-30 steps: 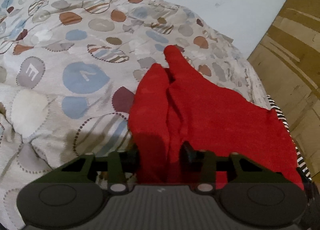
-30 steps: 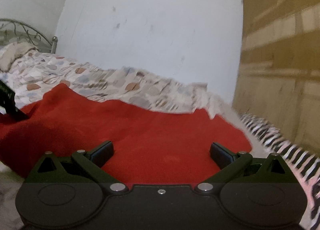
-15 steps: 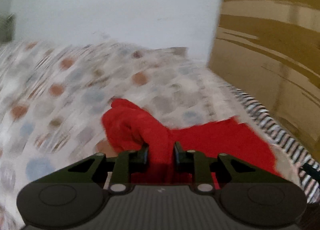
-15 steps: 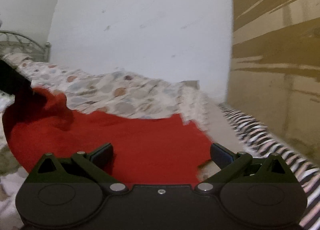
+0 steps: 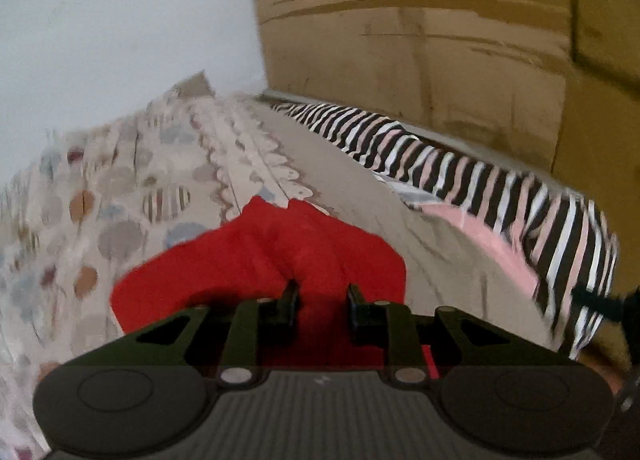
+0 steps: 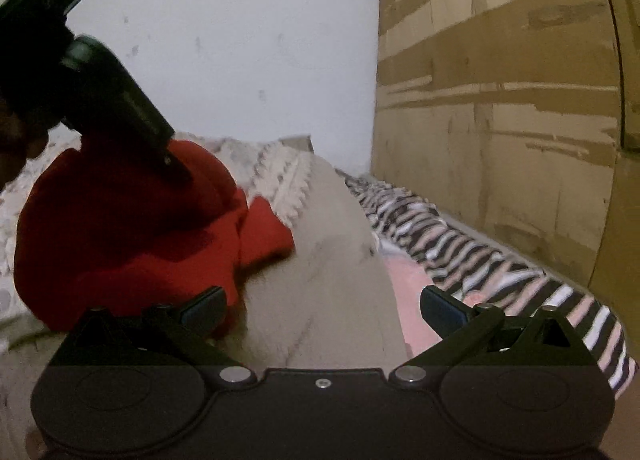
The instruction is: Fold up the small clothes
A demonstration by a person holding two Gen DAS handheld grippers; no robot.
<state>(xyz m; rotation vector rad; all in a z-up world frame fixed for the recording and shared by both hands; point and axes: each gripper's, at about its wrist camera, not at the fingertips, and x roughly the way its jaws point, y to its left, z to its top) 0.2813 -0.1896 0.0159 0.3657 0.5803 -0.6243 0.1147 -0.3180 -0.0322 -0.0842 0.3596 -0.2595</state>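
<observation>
Left wrist cam: sitting just behind left gripper point(image 5: 322, 302), looking fwd and downward, very close over red garment point(image 5: 256, 256) on bed point(image 5: 120, 188). Right wrist cam: looking fwd along right gripper point(image 6: 323, 306), low and nearly level, close to bed edge. Both sharing red garment, striped cloth point(image 5: 460, 164), white wall point(image 6: 248, 40), brown cardboard point(image 6: 500, 100).

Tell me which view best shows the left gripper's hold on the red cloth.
Left wrist: the left gripper has red cloth bunched between its opening jaws. Right wrist shows it side-on over the cloth, fingertips hidden.
</observation>
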